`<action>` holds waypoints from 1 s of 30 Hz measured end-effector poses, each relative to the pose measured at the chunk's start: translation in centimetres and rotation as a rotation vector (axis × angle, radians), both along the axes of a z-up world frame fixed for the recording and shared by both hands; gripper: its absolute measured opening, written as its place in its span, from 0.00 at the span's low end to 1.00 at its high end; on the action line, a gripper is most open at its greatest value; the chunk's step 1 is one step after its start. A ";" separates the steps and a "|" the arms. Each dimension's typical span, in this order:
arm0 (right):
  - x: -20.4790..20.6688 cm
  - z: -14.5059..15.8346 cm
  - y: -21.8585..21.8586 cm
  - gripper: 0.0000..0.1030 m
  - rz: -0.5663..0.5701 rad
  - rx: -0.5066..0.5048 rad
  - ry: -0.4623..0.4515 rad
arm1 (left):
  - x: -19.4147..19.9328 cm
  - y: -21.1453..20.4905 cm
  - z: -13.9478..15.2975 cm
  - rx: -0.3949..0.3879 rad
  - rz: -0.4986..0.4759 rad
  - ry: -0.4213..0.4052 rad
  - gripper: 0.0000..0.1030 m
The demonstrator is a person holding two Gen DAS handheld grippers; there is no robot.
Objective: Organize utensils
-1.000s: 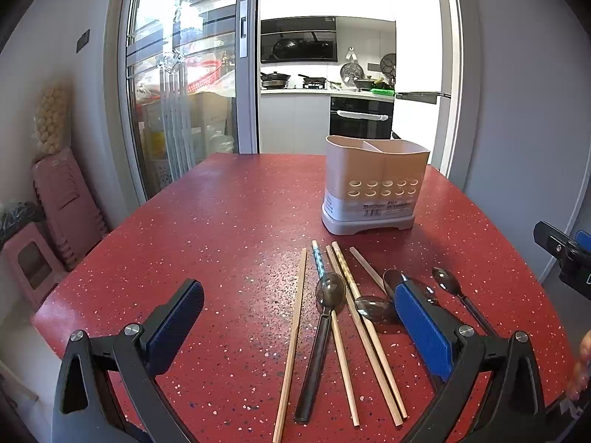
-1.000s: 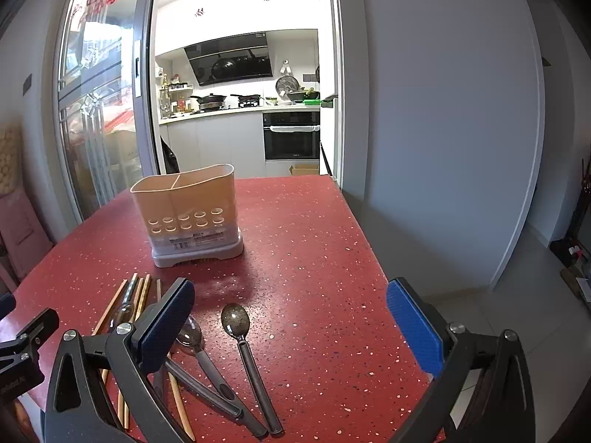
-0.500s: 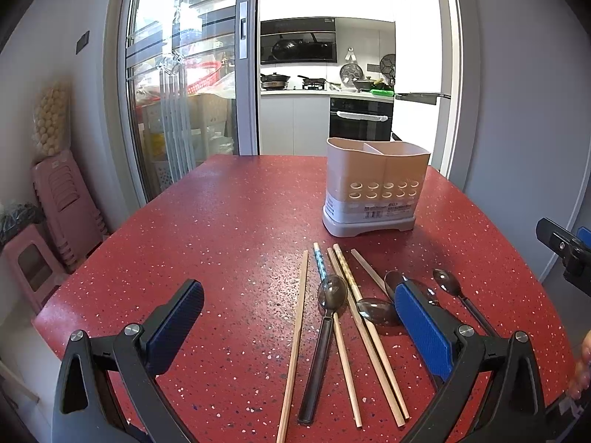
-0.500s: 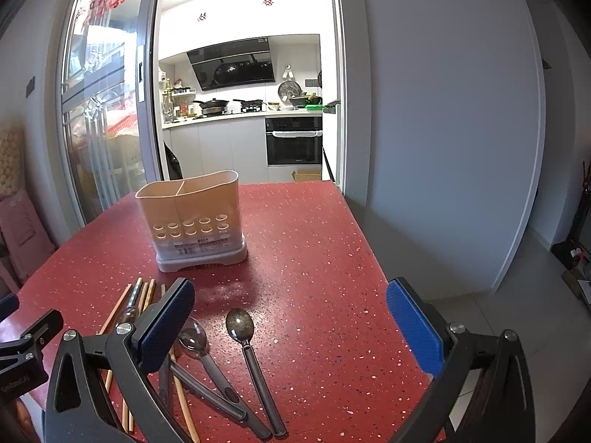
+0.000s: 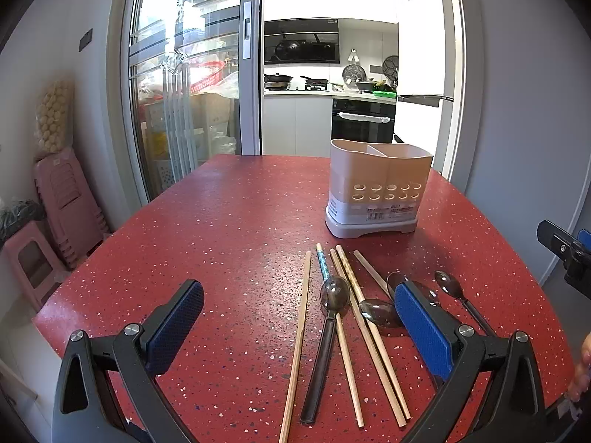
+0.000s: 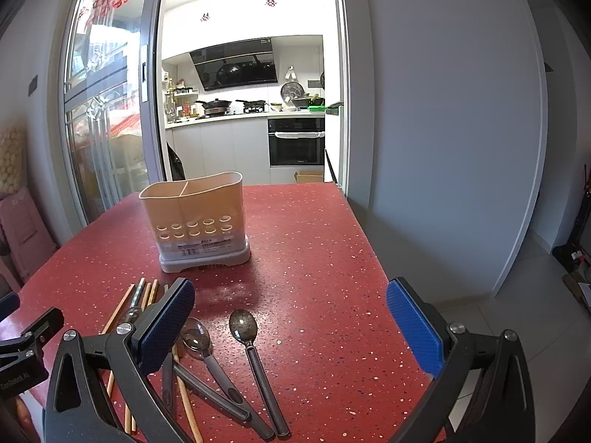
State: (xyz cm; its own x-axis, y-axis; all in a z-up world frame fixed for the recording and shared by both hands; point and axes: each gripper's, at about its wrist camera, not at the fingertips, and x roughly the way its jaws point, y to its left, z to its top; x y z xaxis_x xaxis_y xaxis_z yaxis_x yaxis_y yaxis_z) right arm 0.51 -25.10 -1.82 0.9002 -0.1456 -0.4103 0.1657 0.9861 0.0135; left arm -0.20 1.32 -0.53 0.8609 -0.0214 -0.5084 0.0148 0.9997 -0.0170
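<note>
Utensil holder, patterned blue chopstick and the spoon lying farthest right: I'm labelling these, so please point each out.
utensil holder [image 5: 376, 192], left wrist view, front wall above the holes
patterned blue chopstick [image 5: 322, 263], left wrist view, blue upper section
rightmost spoon [image 6: 243, 325], right wrist view, bowl

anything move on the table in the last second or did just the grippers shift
Only the hand-held grippers shifted. In both wrist views the utensil holder slides lower in frame, more so for the right hand-held gripper, so its camera tilted up or rose slightly. The left hand-held gripper barely drifted. Nothing was grasped or released. Both stayed open, and the chopsticks and spoons lie as before.
</note>
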 end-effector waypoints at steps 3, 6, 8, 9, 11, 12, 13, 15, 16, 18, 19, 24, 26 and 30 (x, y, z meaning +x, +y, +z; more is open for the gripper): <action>0.0 0.1 0.1 1.00 0.002 -0.001 -0.003 | 0.0 0.0 0.0 -0.002 0.000 0.001 1.00; 0.0 0.1 0.1 1.00 0.003 0.001 -0.004 | -0.1 -0.1 0.0 0.000 -0.003 0.000 1.00; 0.0 0.1 0.1 1.00 0.002 0.002 -0.004 | -0.1 -0.2 0.0 0.002 -0.005 -0.001 1.00; 0.0 0.1 0.0 1.00 0.001 0.003 -0.003 | -0.2 -0.2 0.0 0.005 -0.007 -0.001 1.00; 0.0 0.1 -0.1 1.00 0.002 0.008 -0.002 | -0.2 -0.3 0.1 0.007 -0.008 -0.002 1.00; 0.0 0.1 -0.1 1.00 0.003 0.010 -0.002 | -0.3 -0.4 0.1 0.008 -0.009 -0.001 1.00; 0.0 0.0 -0.2 1.00 0.003 0.012 -0.001 | -0.3 -0.4 0.1 0.008 -0.009 -0.001 1.00; 0.0 0.0 -0.2 1.00 0.001 0.011 -0.001 | -0.3 -0.5 0.1 0.009 -0.009 0.000 1.00; -0.1 0.0 -0.3 1.00 0.001 0.012 -0.002 | -0.3 -0.4 0.1 0.008 -0.010 0.000 1.00; -0.1 0.0 -0.3 1.00 -0.001 0.013 -0.001 | -0.3 -0.5 0.1 0.010 -0.011 0.001 1.00; -0.1 0.0 -0.3 1.00 -0.002 0.014 -0.002 | -0.4 -0.6 0.1 0.011 -0.012 0.001 1.00; -0.2 -0.1 -0.5 1.00 -0.007 0.019 -0.005 | -0.5 -0.7 0.1 0.013 -0.016 -0.002 1.00; -0.3 -0.1 -0.5 1.00 -0.008 0.018 -0.005 | -0.5 -0.8 0.1 0.013 -0.016 -0.002 1.00; -0.3 -0.1 -0.5 1.00 -0.008 0.019 -0.005 | -0.5 -0.8 0.1 0.015 -0.018 -0.001 1.00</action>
State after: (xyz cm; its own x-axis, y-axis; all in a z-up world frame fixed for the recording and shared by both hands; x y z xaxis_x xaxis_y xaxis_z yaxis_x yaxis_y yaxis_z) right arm 0.25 -25.64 -1.92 0.9013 -0.1446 -0.4084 0.1731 0.9843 0.0335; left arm -0.74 0.54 -0.40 0.8607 -0.0291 -0.5083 0.0329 0.9995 -0.0016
